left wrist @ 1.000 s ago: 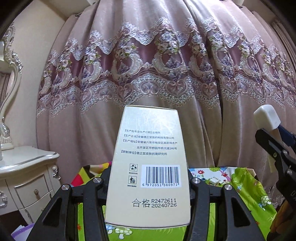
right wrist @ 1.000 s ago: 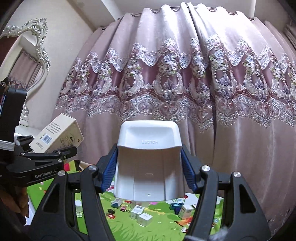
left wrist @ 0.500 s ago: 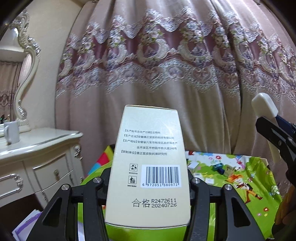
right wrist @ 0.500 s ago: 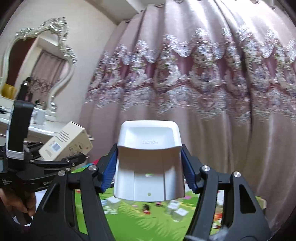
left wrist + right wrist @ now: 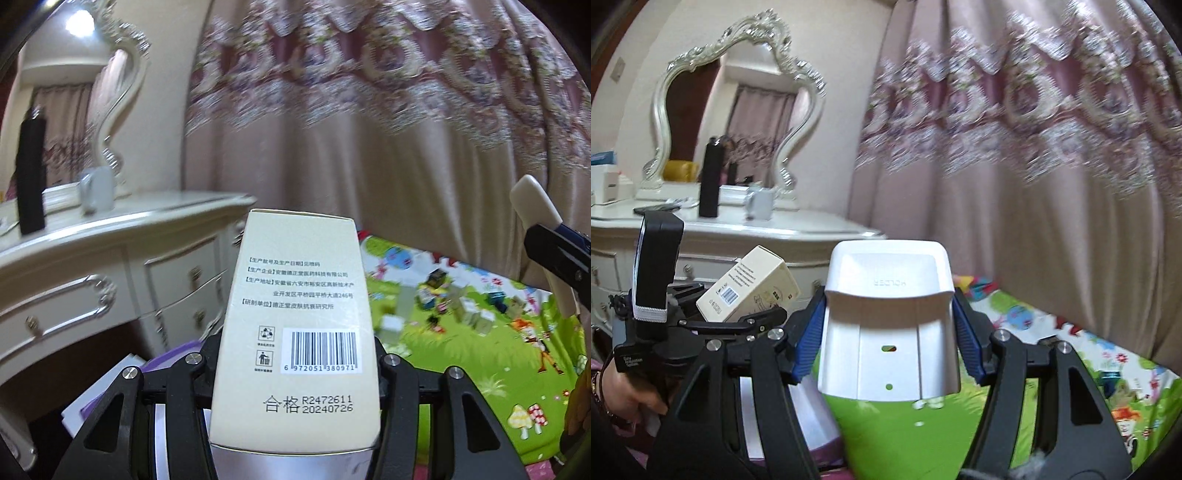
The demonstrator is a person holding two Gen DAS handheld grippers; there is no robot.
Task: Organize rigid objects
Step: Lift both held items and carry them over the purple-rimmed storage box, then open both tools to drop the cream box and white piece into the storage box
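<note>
My left gripper (image 5: pixel 295 354) is shut on a tall cream carton (image 5: pixel 297 332) with a barcode and printed text, held upright in front of the camera. My right gripper (image 5: pixel 888 325) is shut on a white plastic holder (image 5: pixel 888 317), its blue pads pressing both sides. In the right wrist view the carton (image 5: pixel 750 284) and the left gripper (image 5: pixel 713 317) appear at the lower left, held by a hand (image 5: pixel 624 387). The holder's tip (image 5: pixel 535 203) shows at the right edge of the left wrist view.
A white ornate dresser (image 5: pixel 92 258) with drawers stands at the left, bearing a mirror (image 5: pixel 731 110), a black bottle (image 5: pixel 711 181) and a small cup (image 5: pixel 759 203). A pink curtain (image 5: pixel 388 147) hangs behind. A green play mat (image 5: pixel 461 332) holds several small boxes.
Both grippers have swung left and slightly down with their loads; the dresser and mirror have come into view and the curtain has slid right. Both grips are unchanged.
</note>
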